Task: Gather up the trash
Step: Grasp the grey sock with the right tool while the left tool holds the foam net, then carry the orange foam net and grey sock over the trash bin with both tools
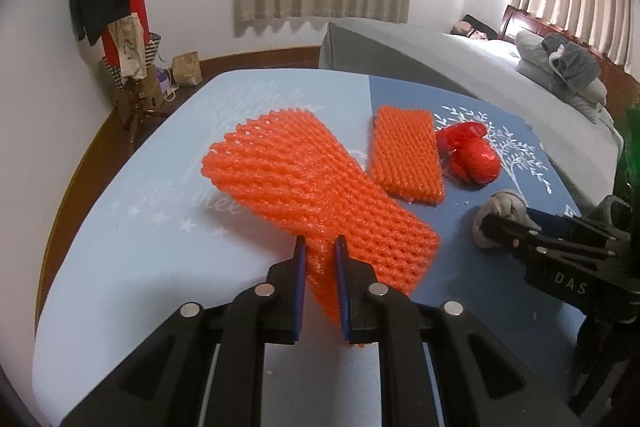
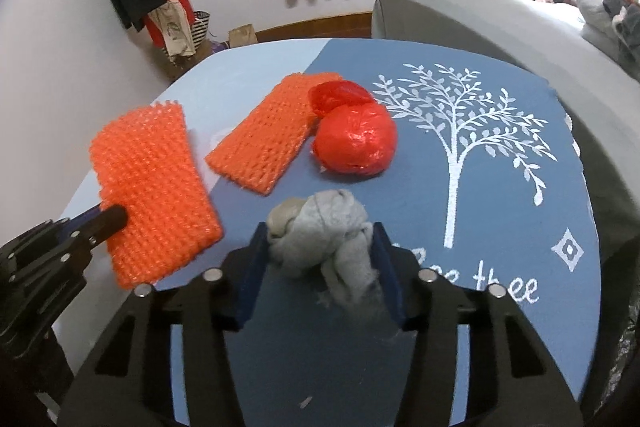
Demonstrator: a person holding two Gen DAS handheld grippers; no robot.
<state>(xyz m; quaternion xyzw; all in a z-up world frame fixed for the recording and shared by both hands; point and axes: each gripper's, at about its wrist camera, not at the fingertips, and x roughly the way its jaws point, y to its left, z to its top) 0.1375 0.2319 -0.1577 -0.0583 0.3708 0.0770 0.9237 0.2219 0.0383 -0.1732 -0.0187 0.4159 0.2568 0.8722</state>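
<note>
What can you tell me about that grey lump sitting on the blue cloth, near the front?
The grey lump looks like a crumpled wad of soft cloth or paper, pale grey with a beige patch on its left side, twisted into knotted folds, with loose wisps trailing toward the camera. It rests on the dark blue tablecloth, in front of the red plastic bundle and left of the printed white tree. It sits between the two blue fingers of the right tool, which flank it closely; whether they press on it I cannot tell.
</note>
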